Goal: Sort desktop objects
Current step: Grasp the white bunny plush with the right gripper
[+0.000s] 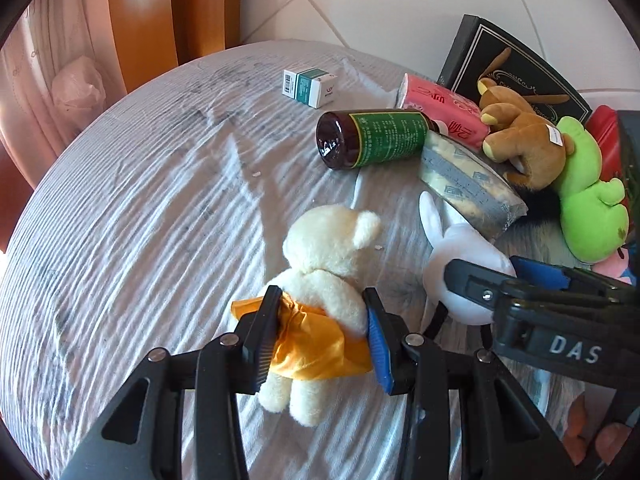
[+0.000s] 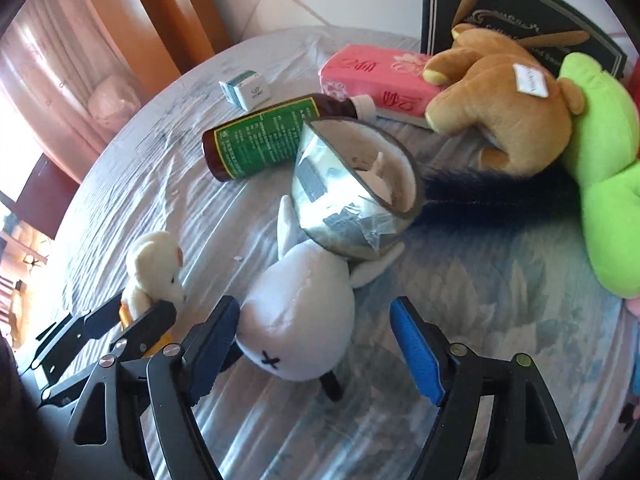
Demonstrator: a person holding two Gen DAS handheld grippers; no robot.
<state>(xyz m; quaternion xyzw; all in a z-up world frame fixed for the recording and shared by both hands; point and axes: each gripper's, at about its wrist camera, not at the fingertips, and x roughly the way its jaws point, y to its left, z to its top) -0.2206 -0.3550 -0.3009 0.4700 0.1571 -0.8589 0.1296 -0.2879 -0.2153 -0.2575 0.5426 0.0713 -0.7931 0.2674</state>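
My left gripper [image 1: 322,320] is shut on a cream teddy bear [image 1: 332,256] in an orange dress, its pads pressing the bear's waist just above the cloth. The same grip shows at the left of the right wrist view, left gripper [image 2: 132,320] on the bear [image 2: 154,268]. A white rabbit plush [image 2: 300,320] lies face up between the fingers of my right gripper [image 2: 316,344], which stands open; the right blue pad [image 2: 416,348] is clear of it. In the left wrist view the right gripper [image 1: 504,276] reaches over the rabbit [image 1: 460,264].
On the wrinkled grey cloth [image 1: 140,220] lie a brown bottle [image 2: 260,140] with a green label, a small white-teal box [image 2: 246,90], a pink tissue pack [image 2: 372,76] and a silver pouch [image 2: 340,200]. A brown bear [image 2: 504,108], a green plush [image 2: 600,152] and a black box [image 2: 500,4] crowd the right.
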